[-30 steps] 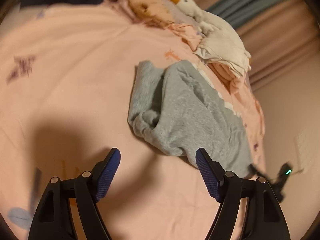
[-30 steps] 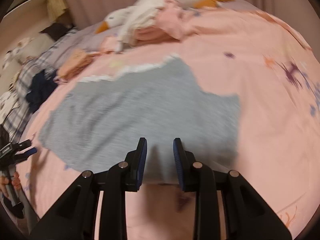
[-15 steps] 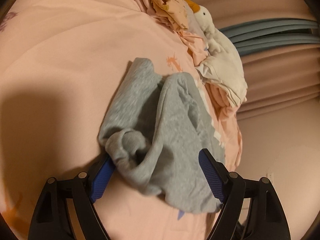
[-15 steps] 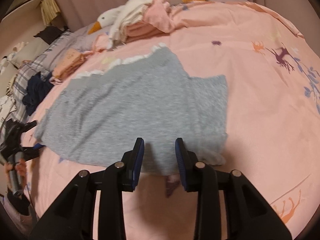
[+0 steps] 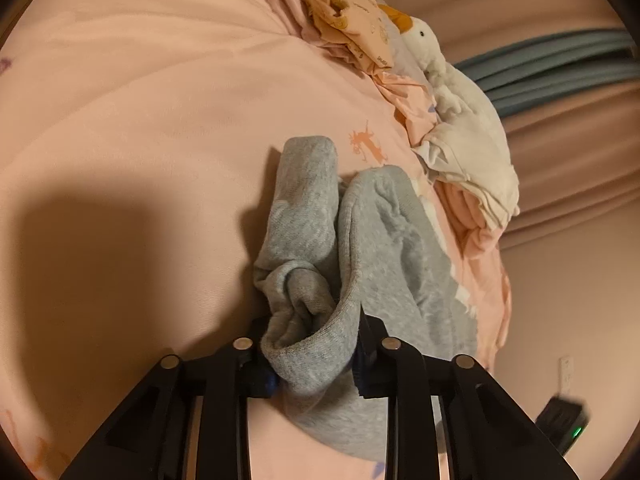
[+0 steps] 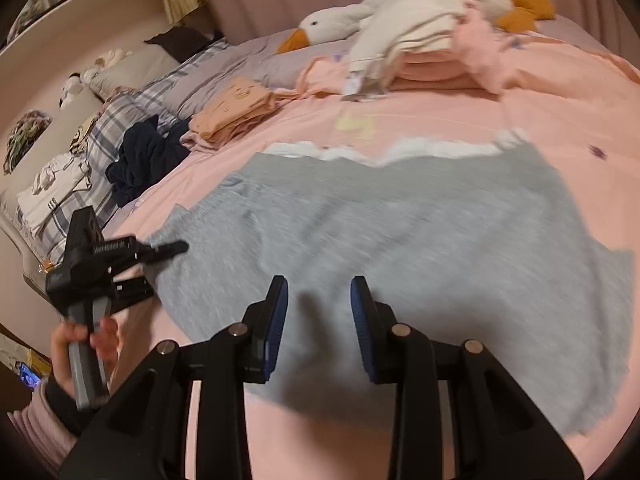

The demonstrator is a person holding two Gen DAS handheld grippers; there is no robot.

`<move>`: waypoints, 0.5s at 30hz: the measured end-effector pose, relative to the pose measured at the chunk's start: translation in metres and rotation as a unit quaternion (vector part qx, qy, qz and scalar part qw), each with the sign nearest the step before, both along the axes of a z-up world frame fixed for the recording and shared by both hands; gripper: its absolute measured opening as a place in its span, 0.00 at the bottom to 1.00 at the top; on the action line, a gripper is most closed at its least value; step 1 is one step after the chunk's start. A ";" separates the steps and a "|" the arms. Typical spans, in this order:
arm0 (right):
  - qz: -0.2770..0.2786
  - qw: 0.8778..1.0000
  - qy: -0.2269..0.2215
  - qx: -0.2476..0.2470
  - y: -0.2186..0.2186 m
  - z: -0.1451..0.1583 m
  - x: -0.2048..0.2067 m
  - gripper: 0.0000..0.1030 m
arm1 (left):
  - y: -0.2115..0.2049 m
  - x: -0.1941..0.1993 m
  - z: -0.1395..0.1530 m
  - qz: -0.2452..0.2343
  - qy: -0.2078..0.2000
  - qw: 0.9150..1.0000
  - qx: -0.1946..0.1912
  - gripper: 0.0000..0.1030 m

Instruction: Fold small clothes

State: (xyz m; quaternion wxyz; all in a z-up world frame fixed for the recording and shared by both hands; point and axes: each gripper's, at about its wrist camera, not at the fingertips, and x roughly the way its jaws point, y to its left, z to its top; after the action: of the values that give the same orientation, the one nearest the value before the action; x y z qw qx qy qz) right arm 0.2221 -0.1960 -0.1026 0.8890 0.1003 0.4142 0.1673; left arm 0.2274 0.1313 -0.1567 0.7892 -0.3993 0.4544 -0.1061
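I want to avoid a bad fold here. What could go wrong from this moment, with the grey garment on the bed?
1. The left gripper is shut on a bunched wad of the grey garment, probably several layers, so lifting may drag a lump instead of one edge.
2. The right gripper is open above the cloth, holding nothing; one-sided pulling could skew the garment.
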 end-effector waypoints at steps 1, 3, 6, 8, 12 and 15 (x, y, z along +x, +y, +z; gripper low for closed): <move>0.005 1.000 0.002 -0.002 0.009 -0.001 0.008 0.32 | -0.001 -0.001 0.002 -0.003 -0.005 1.000 0.008 0.23; 0.009 1.000 0.001 -0.006 0.023 -0.002 0.020 0.31 | -0.003 -0.003 0.007 -0.005 -0.013 1.000 0.020 0.21; 0.005 0.999 0.027 -0.020 0.035 -0.015 0.037 0.29 | -0.003 -0.008 0.020 -0.008 -0.039 0.999 0.030 0.21; 0.008 0.997 0.062 -0.039 0.041 -0.032 0.047 0.29 | -0.003 -0.010 0.026 -0.012 -0.051 0.998 0.035 0.21; 0.006 0.997 0.056 -0.048 0.042 -0.028 0.042 0.29 | -0.005 -0.008 0.030 -0.020 -0.052 0.997 0.052 0.20; 0.015 0.998 0.030 -0.045 0.041 -0.013 0.022 0.30 | -0.010 -0.007 0.038 -0.024 -0.059 0.996 0.062 0.20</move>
State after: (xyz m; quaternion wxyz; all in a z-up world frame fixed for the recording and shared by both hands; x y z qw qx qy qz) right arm 0.2438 -0.1548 -0.1156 0.8775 0.0592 0.4488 0.1585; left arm 0.2204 0.1216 -0.1184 0.8347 -0.3319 0.4227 -0.1203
